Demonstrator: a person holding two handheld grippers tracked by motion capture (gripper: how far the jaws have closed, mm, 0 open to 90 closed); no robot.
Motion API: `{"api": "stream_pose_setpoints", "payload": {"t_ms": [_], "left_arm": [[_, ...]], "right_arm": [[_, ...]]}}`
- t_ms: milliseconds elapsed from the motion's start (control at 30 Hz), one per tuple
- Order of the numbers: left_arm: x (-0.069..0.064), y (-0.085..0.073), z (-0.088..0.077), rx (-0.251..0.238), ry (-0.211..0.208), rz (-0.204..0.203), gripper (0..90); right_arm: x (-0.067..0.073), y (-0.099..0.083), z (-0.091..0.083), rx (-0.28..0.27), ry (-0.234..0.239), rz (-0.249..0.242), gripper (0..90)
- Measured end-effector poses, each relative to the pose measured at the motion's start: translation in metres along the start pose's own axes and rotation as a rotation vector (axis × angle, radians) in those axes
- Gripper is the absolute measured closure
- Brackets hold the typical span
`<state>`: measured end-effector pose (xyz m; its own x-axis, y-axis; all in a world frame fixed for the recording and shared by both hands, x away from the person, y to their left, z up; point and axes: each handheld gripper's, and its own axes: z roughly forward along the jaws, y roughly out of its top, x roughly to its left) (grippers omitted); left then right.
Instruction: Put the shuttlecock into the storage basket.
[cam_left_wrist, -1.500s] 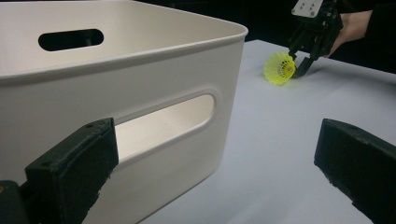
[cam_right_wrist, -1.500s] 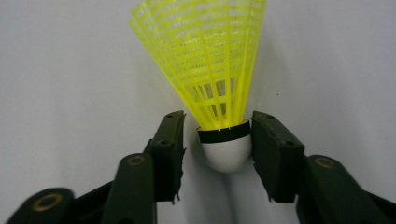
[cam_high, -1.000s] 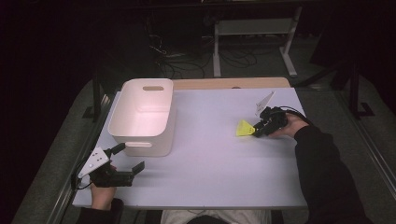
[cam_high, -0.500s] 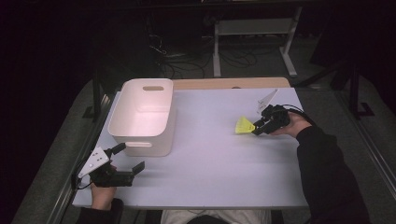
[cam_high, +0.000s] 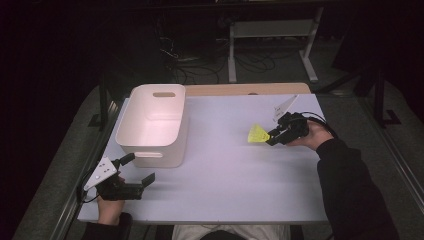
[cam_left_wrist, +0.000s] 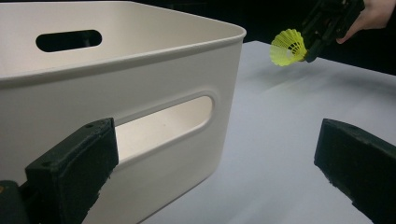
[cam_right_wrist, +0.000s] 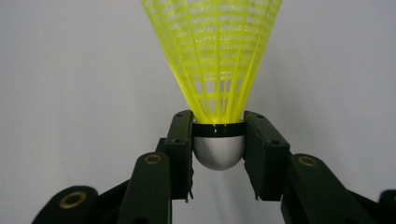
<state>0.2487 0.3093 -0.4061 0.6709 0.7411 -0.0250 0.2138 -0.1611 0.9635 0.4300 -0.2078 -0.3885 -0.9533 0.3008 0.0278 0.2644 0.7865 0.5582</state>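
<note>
A yellow shuttlecock (cam_high: 258, 135) (cam_left_wrist: 288, 46) (cam_right_wrist: 215, 60) hangs just above the white table (cam_high: 235, 175), with my right gripper (cam_high: 274, 137) (cam_right_wrist: 218, 149) shut on its silvery cork head; the skirt points away from the hand toward the table's middle. A white plastic bin (cam_high: 152, 122) (cam_left_wrist: 116, 79) with slot handles stands empty at the left. My left gripper (cam_high: 137, 169) (cam_left_wrist: 215, 168) rests open near the table's front left corner, just in front of the bin's near wall, nothing between its jaws.
A person's right hand (cam_high: 312, 140) and dark sleeve reach in from the lower right. A wooden strip (cam_high: 245, 89) runs along the table's far edge. Beyond it stand a metal frame (cam_high: 272, 35) and cables on the dark floor.
My right gripper has lifted the shuttlecock slightly and carried it a little left. The left gripper has not moved.
</note>
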Motion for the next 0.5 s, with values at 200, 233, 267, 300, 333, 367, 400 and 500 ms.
{"api": "stream_pose_setpoints", "payload": {"t_ms": [200,233,267,300,333,367,400,500], "left_arm": [[0.000,0.000,0.000,0.002,-0.001,0.000,0.0],[0.000,0.000,0.000,0.002,-0.001,0.000,0.0],[0.000,0.000,0.000,0.001,-0.001,0.000,0.0],[0.000,0.000,0.000,0.001,0.000,0.000,0.0],[0.000,0.000,0.000,0.001,0.000,-0.001,0.0],[0.000,0.000,0.000,0.002,0.001,0.000,0.0],[0.000,0.000,0.000,0.002,0.001,0.000,0.0],[0.000,0.000,0.000,0.002,0.002,0.000,0.0]], "right_arm": [[0.009,0.002,-0.004,-0.023,-0.002,0.006,63.4],[0.010,0.002,-0.006,-0.024,-0.002,0.007,63.4],[0.011,0.002,-0.007,-0.024,-0.004,0.006,63.4],[0.012,0.002,-0.008,-0.026,-0.005,0.006,63.4],[0.013,0.003,-0.010,-0.027,-0.009,0.007,63.4],[0.014,0.003,-0.012,-0.032,-0.009,0.005,63.4],[0.015,0.003,-0.014,-0.033,-0.011,0.008,63.4],[0.018,0.005,-0.019,-0.036,-0.011,0.013,63.4]]}}
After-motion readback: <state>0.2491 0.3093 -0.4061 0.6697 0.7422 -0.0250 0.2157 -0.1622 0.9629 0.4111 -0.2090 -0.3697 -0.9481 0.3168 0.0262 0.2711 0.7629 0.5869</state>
